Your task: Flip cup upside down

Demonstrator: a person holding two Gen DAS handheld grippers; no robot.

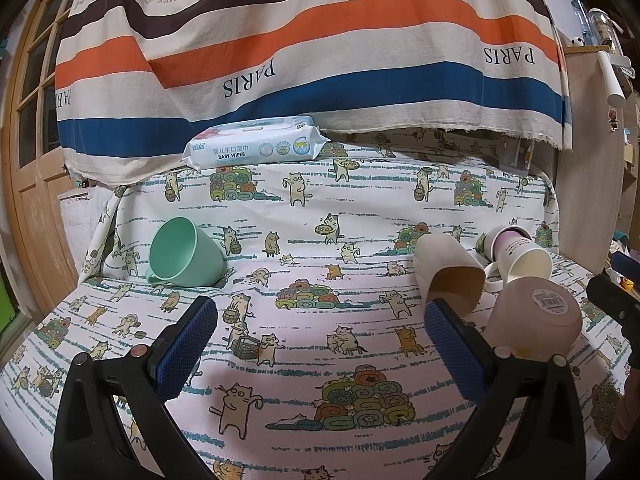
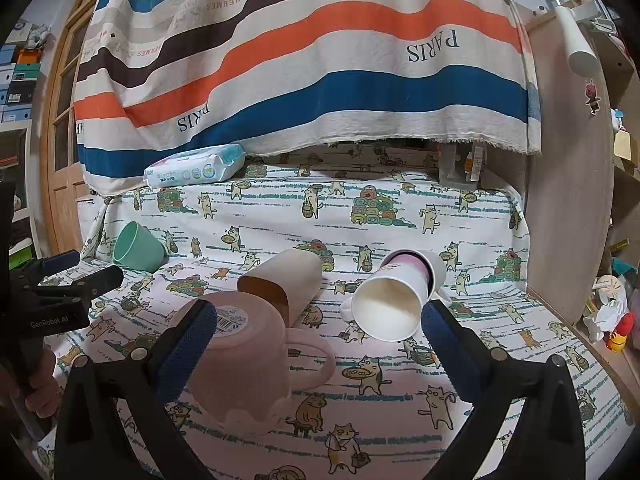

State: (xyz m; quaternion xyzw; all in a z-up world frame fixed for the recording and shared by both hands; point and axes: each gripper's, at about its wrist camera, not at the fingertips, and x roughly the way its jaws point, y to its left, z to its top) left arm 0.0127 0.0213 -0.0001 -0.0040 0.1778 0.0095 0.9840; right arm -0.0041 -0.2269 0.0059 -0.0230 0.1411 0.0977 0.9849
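Right wrist view showed the pink mug [image 2: 240, 356] already upside down at lower left, beside the right claw [image 2: 316, 344], wide open, empty; left claw [image 1: 320, 344] likewise.

Between the right gripper's [image 2: 316, 336] spread fingers stands a matt pink cup [image 2: 240, 356], plastic by its look, with a glossy paper barcode sticker on its base. The pads [image 2: 184, 352] are blue and rough, knurled rubber it seems, on smooth black plastic arms with small shiny metal bolts. Beyond the fingertips lie a matt beige cup [image 2: 288, 280] and a glossy white mug [image 2: 396, 300]. Far left of the left gripper's [image 1: 320, 320] fingers, a smooth mint-green cup [image 1: 184, 256] looks plastic. Under everything lies a woven cat-print cloth [image 2: 400, 392]; behind hangs a coarse striped cloth [image 1: 320, 60] with a frayed edge, and a shiny plastic wipes pack [image 1: 256, 142].
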